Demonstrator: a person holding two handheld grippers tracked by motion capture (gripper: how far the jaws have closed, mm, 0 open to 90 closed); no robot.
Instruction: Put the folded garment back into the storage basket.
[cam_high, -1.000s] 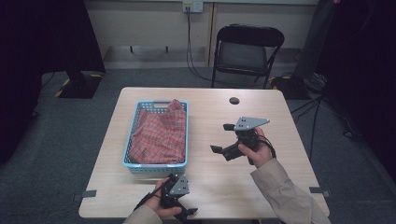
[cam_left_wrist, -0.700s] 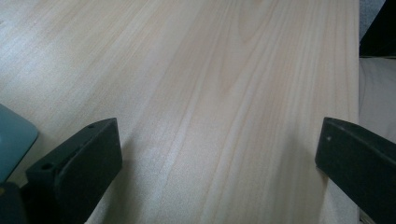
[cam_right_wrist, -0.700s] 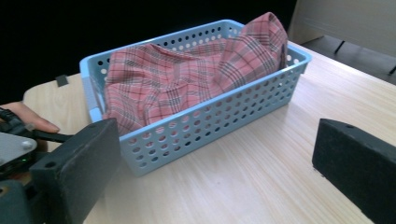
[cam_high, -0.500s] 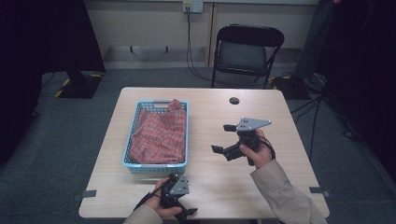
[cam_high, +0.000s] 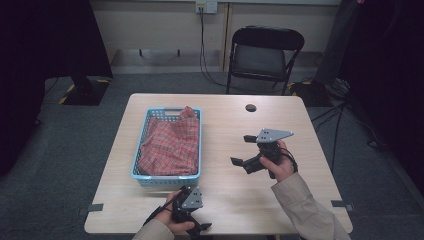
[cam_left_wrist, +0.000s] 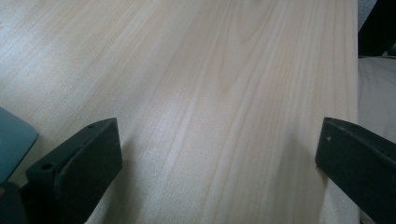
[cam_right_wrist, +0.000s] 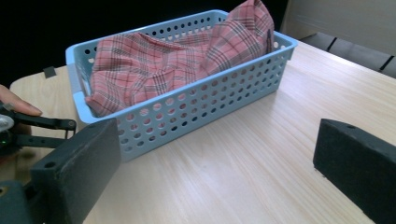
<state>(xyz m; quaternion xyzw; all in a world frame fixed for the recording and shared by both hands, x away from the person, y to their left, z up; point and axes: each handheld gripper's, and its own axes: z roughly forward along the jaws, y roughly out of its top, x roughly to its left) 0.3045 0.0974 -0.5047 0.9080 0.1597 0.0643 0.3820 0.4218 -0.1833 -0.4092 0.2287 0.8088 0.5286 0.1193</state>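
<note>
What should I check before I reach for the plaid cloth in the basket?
1. Right gripper open: ok, jaws stand wide apart in the right gripper view.
2. Left gripper open: ok, jaws wide apart over bare table.
3. Both grippers empty: ok, nothing sits between either pair of jaws.
4. Cloth reachable: ok, it lies in the blue basket, one corner rising above the rim.
5. Path from right gripper to basket free: ok, bare wood lies between them.
6. Whether anything lies under the cloth: cannot tell, the cloth covers the basket floor.
</note>
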